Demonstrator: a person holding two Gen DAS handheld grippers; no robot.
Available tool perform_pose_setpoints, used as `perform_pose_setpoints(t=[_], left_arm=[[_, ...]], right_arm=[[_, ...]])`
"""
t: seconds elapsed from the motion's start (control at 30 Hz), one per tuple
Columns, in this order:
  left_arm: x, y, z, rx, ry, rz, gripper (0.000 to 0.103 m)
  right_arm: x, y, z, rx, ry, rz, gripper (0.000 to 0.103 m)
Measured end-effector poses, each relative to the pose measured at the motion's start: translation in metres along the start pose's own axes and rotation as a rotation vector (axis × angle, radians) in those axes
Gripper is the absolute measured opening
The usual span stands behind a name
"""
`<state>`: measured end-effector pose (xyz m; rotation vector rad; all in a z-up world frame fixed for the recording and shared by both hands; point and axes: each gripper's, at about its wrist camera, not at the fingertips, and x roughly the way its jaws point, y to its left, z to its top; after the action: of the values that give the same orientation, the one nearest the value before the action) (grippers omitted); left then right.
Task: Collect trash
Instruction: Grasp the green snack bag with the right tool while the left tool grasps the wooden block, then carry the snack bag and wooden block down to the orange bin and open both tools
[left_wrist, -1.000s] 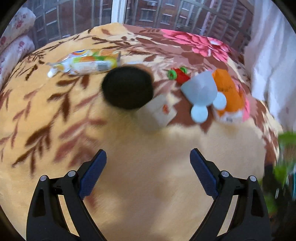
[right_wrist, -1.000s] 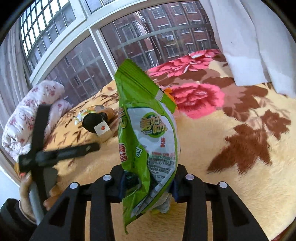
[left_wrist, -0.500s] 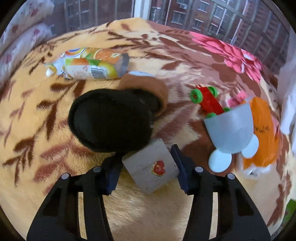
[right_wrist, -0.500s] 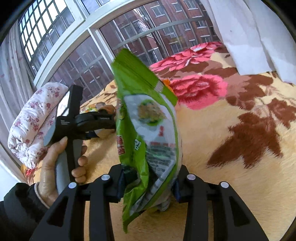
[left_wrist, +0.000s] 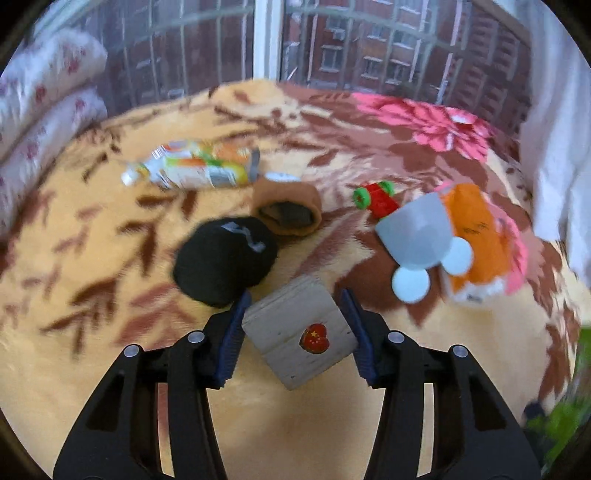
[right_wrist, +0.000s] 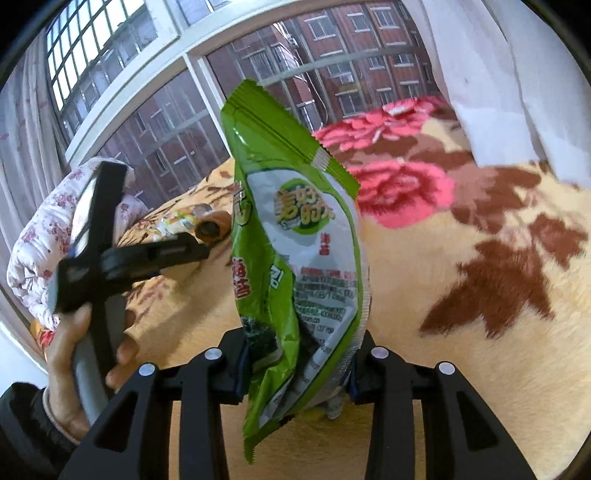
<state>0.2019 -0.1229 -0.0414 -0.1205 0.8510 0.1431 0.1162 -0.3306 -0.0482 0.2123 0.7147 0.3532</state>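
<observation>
Left gripper (left_wrist: 300, 332) has just been closing and now clamps a small wooden block (left_wrist: 300, 334) with a red heart sticker, low centre of the left wrist view, over the floral blanket (left_wrist: 110, 280). Just above-left of it lies a black sock ball (left_wrist: 225, 266), a brown sock roll (left_wrist: 287, 210) behind, an orange-green wrapper (left_wrist: 192, 171) upper left, a red toy car (left_wrist: 376, 194) and an orange pouch (left_wrist: 480, 236) at right. Right gripper (right_wrist: 297, 369) grips a green seaweed snack bag (right_wrist: 295, 236) upright at centre frame; the person's left hand (right_wrist: 74, 365) shows lower left.
</observation>
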Motion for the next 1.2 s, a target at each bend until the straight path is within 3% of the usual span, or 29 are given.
perform_pose_setpoints(t=[0.27, 0.5, 0.73, 0.93, 1.2], left_arm=[[-0.065, 0.029, -0.018, 0.066, -0.094, -0.005, 0.049], [-0.113, 0.056, -0.052, 0.143, -0.161, -0.009, 0.049], [-0.147, 0.090, -0.100, 0.177, -0.156, -0.051, 0.049], [-0.179, 0.118, -0.163, 0.290, -0.154, -0.092, 0.049], [-0.173, 0.145, -0.235, 0.374, -0.023, -0.112, 0.049]], right_arm=[[-0.042, 0.040, 0.023, -0.077, -0.053, 0.013, 0.037], [-0.080, 0.079, -0.002, -0.186, 0.001, 0.051, 0.037], [-0.111, 0.091, -0.043, -0.227, 0.067, 0.065, 0.037], [-0.135, 0.094, -0.086, -0.300, 0.156, 0.076, 0.037], [-0.128, 0.086, -0.145, -0.363, 0.338, 0.097, 0.038]])
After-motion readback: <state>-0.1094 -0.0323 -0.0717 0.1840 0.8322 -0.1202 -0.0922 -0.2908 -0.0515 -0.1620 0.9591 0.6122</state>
